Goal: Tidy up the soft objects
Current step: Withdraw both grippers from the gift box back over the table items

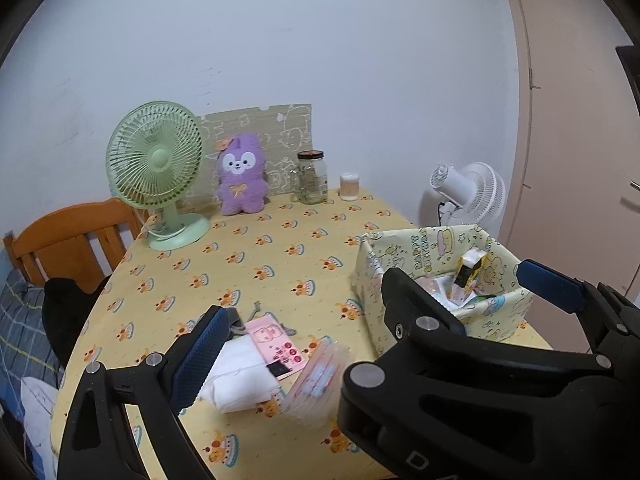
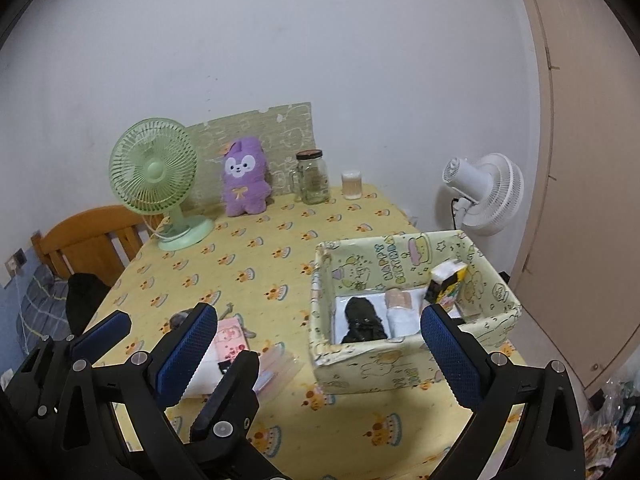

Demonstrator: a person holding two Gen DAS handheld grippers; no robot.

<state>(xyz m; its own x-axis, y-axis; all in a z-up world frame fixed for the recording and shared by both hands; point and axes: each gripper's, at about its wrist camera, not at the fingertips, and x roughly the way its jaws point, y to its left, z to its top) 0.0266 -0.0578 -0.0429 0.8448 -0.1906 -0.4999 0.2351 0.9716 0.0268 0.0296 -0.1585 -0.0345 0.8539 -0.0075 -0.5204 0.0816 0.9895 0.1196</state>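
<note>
A pile of soft packs lies on the yellow tablecloth: a white folded pack (image 1: 240,380), a pink sticker pack (image 1: 276,346) and a clear plastic pack (image 1: 316,376); the pile also shows in the right wrist view (image 2: 232,344). A paper-wrapped box (image 2: 400,368) holds a black pouch (image 2: 362,320), a white roll (image 2: 402,316) and a yellow pack (image 2: 446,280). My left gripper (image 1: 296,356) is open and empty just above the pile. My right gripper (image 2: 316,356) is open and empty, in front of the box's left corner. A purple plush (image 1: 240,174) stands at the back.
A green desk fan (image 1: 156,172), a glass jar (image 1: 312,178) and a small cup (image 1: 349,186) stand along the back wall. A wooden chair (image 1: 68,240) is left of the table. A white fan (image 2: 484,196) stands beyond the right edge.
</note>
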